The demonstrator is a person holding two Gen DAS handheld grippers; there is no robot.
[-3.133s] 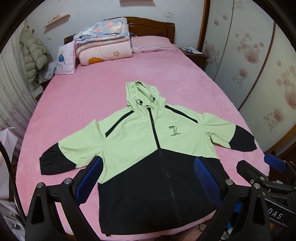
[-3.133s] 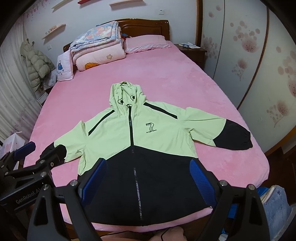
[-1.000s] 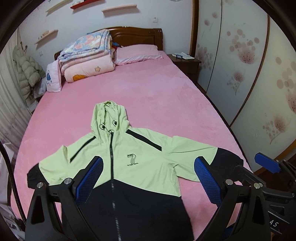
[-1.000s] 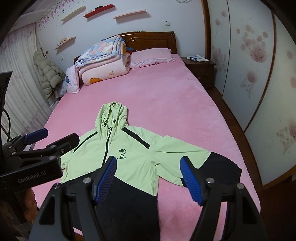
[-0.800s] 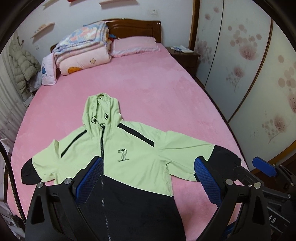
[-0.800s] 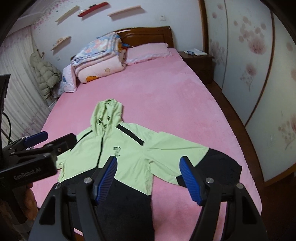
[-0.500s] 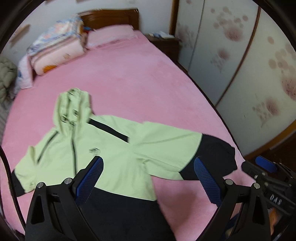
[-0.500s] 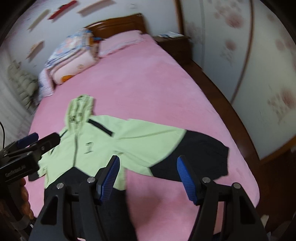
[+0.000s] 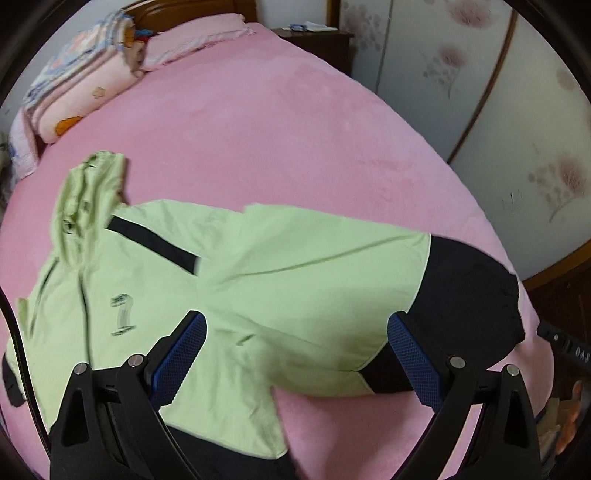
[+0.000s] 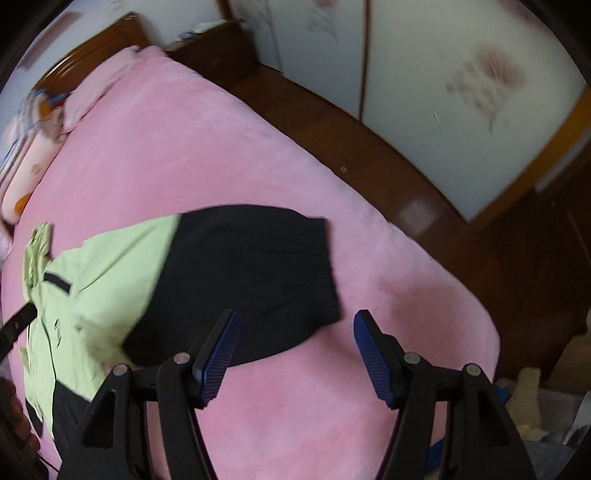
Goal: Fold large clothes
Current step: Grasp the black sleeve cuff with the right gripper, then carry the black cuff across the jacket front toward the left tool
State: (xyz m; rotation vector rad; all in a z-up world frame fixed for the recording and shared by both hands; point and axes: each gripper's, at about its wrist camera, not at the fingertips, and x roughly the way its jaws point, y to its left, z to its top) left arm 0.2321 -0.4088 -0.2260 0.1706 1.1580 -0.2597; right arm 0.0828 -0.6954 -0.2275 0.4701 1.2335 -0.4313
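Note:
A light green and black hooded jacket (image 9: 258, 280) lies flat, front up and zipped, on the pink bed (image 9: 295, 129). Its right sleeve with a black cuff (image 9: 472, 295) stretches toward the bed's right edge. My left gripper (image 9: 295, 347) is open and empty, hovering above the green part of that sleeve near the armpit. My right gripper (image 10: 293, 345) is open and empty, hovering just above the black cuff (image 10: 251, 280), near its lower edge. The jacket's left sleeve is mostly out of view.
Folded quilts (image 9: 74, 85) and a pink pillow (image 9: 199, 33) lie at the head of the bed. A dark wood nightstand (image 9: 314, 40) stands at the back right. Wardrobe doors (image 9: 498, 92) and wood floor (image 10: 388, 147) run along the bed's right side.
Both grippers have swung right and come down closer to the bed, from over the jacket's body to over its right sleeve. Both stay open. The jacket has not moved.

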